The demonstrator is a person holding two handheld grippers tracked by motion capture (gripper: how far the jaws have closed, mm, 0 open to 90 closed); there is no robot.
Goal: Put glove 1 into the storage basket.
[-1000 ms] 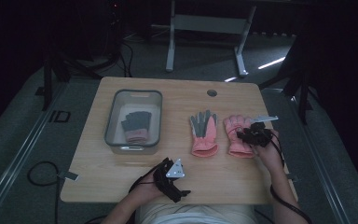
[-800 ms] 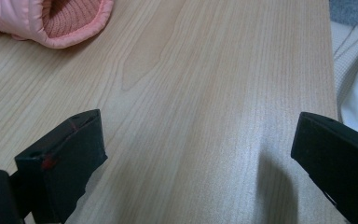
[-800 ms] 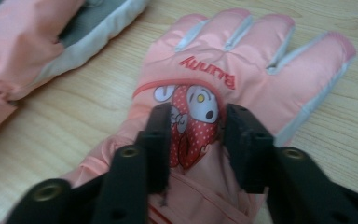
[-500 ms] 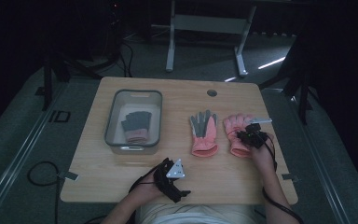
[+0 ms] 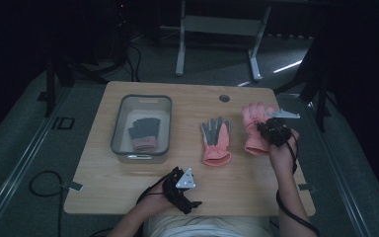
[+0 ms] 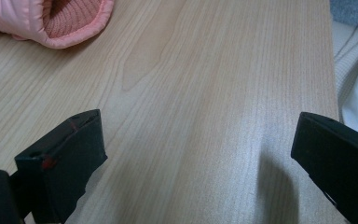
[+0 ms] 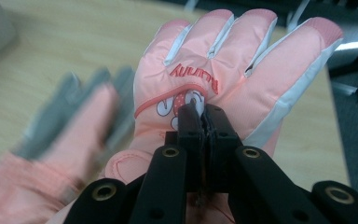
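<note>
The right gripper (image 7: pixel 200 119) is seen with its black jaws pinched together on the back of a padded salmon-pink glove with white side panels and a cartoon print (image 7: pixel 223 79), which is held at the right of the pale wooden table (image 5: pixel 128 187), fingers pointing to the far edge. The left gripper (image 6: pixel 196 158) is held low at the near edge of the table, in front of the person's white shirt (image 6: pixel 356 88), its two jaws spread wide over bare wood with nothing between them. Just left of the gripped glove, a second pink glove with a grey palm (image 5: pixel 215 139) is laid flat near the table's middle, cuff toward the near side. Farther left, a clear rectangular plastic bin with a grey rim (image 5: pixel 121 121) is seen holding a third glove, grey with a pink cuff (image 5: pixel 144 133). A small dark round hole (image 5: pixel 224 98) is set in the far part of the tabletop.
</note>
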